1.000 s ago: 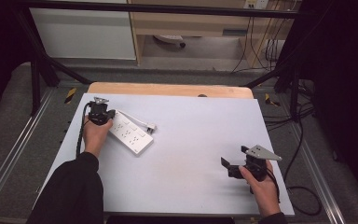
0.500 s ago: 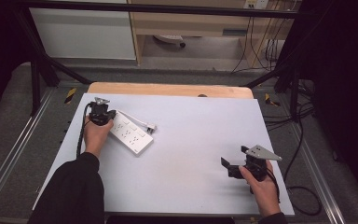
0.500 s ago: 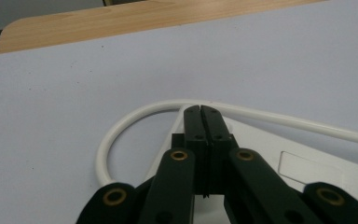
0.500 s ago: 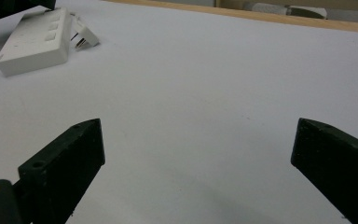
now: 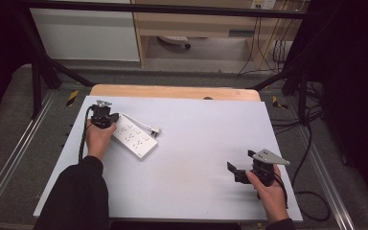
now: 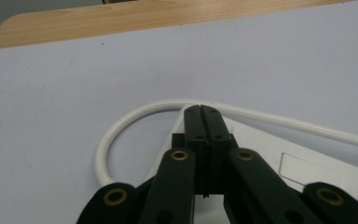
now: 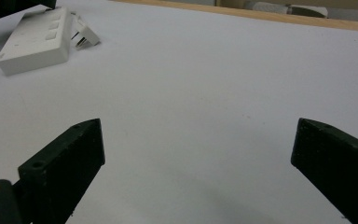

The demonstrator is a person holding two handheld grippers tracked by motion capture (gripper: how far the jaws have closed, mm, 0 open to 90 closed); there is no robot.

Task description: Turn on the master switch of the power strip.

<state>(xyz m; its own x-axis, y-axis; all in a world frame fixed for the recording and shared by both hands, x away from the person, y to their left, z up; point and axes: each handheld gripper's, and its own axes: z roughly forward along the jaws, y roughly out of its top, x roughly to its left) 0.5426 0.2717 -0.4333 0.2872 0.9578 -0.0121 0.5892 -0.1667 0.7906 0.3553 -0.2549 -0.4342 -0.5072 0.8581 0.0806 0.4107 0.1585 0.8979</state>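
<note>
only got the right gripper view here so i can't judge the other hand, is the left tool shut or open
Observer: Shut. In the left gripper view the left tool has its jaws pressed together with nothing between them.
Operator: where is it against the power strip
Observer: In the high view it sits over the far-left end of the power strip.
Operator: and the cord
Observer: The white cable loops just past the tool's tips, not gripped.

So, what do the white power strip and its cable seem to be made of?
The white rectangular power strip looks like hard plastic with a smooth, slightly glossy finish: crisp moulded edges and recessed sockets. Its round white cable seems to be rubber or soft vinyl, since it bends in a smooth loop.
</note>
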